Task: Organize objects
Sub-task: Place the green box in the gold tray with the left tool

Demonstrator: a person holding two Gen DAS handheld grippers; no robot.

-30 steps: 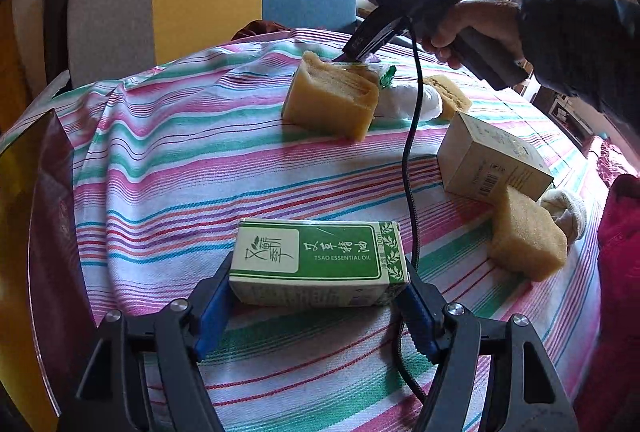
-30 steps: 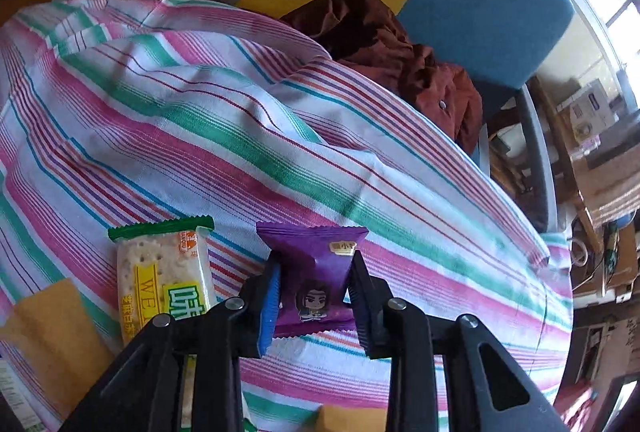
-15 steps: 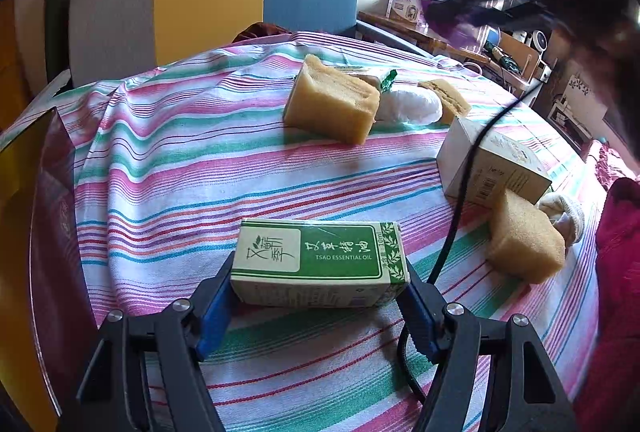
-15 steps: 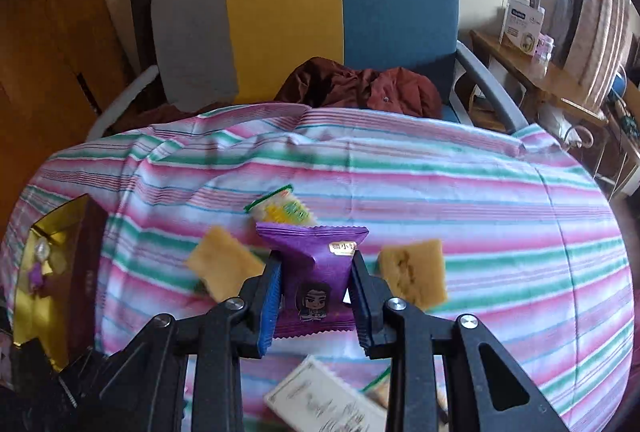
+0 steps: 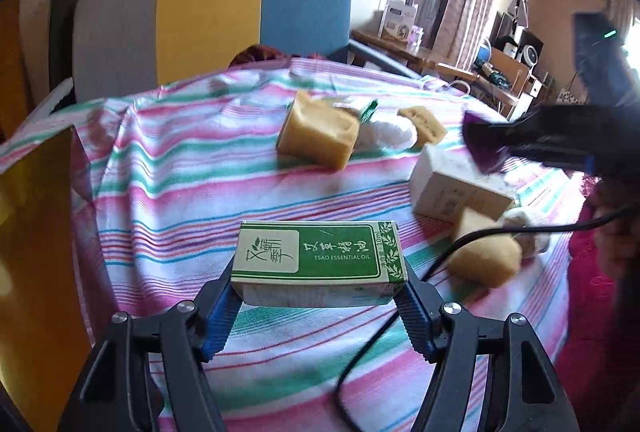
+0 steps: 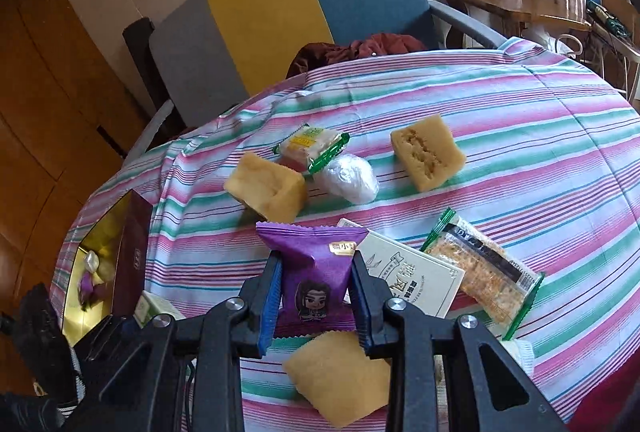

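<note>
The left gripper point(image 5: 318, 286) holds a green and cream essential oil box point(image 5: 318, 264) lengthwise between its two blue-padded fingers point(image 5: 218, 312), one pad pressed against each short end. The box lies flat and level, raised a little above the striped tablecloth point(image 5: 180, 171), its printed top face upward. That face is green with a cream panel of Chinese characters on the left, leaf sprigs on the right, and the words "TSAO ESSENTIAL OIL".

The right gripper point(image 6: 316, 306) is clamped on a purple snack packet point(image 6: 312, 272), its blue pads squeezing the packet's lower sides. The packet stands upright between the fingers and rises above the fingertips, held over the table. It has zigzag-cut edges, a small gold label near the top right, and a cartoon figure with dark hair on the front.

On the tablecloth below the right gripper lie a yellow sponge block point(image 6: 340, 372) nearest the camera, a white carton with printed characters point(image 6: 412, 280) just behind the packet, and a green-edged cracker packet point(image 6: 484, 272) to its right. Farther back sit another sponge block point(image 6: 266, 187), a ball wrapped in white film point(image 6: 352, 177), a small green-edged biscuit packet point(image 6: 310, 145) and a pitted sponge piece point(image 6: 426, 155). At the table's left edge an open maroon box with a gold lining point(image 6: 100, 264) holds a few small wrapped items. A chair with grey, yellow and blue panels point(image 6: 280, 3) stands behind the table.
</note>
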